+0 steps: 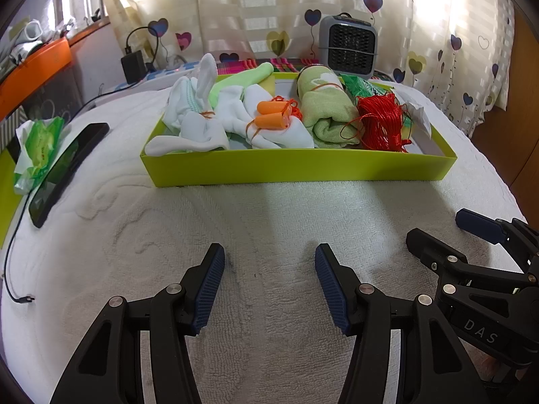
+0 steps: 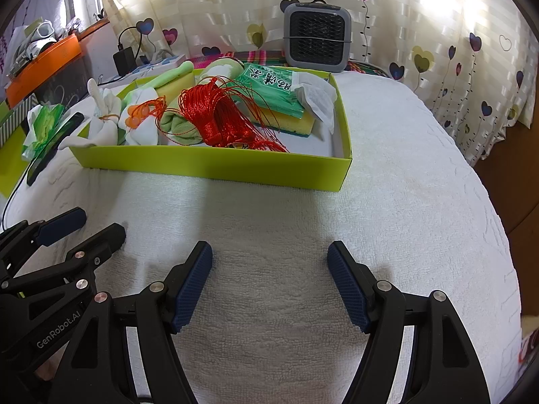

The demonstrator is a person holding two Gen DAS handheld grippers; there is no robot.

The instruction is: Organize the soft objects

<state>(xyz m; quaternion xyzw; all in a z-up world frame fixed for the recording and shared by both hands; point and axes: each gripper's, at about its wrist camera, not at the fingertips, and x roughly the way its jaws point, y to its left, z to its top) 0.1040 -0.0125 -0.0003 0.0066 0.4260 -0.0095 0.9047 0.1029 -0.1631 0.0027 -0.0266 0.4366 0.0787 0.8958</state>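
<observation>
Both of my grippers sit low over the white towel [image 1: 269,208] that covers the table, side by side, pointing toward the tray; my left gripper [image 1: 269,256] has its jaws apart with only bare towel between the blue pads [image 1: 209,289]; my right gripper [image 2: 269,252] is likewise spread wide, nothing between its pads [image 2: 192,289], nothing held.

The lime-green tray [image 1: 296,168] lies ahead of both tools, well apart from the fingertips; all the soft things I can see are inside it. From the left end: knotted white socks [image 1: 192,124]; a pale green sock [image 1: 242,79] draped toward the back wall; a pair of orange earplugs [image 1: 269,114] on an orange cord resting on more white fabric; a rolled light-green cloth [image 1: 323,107] bound with a thin band; a hank of red cord [image 1: 380,121] lying against the roll. In the right wrist view I also see a green packet with printed characters [image 2: 269,91] on top of a yellow sponge [image 2: 293,121], and a crumpled white tissue [image 2: 316,97] at the tray's right end.

Outside the tray: a dark phone [image 1: 67,168] and a green tissue pack [image 1: 38,148] at the left edge of the towel; a small grey fan heater [image 1: 348,47] behind the tray, before a heart-print curtain [image 1: 454,33].
</observation>
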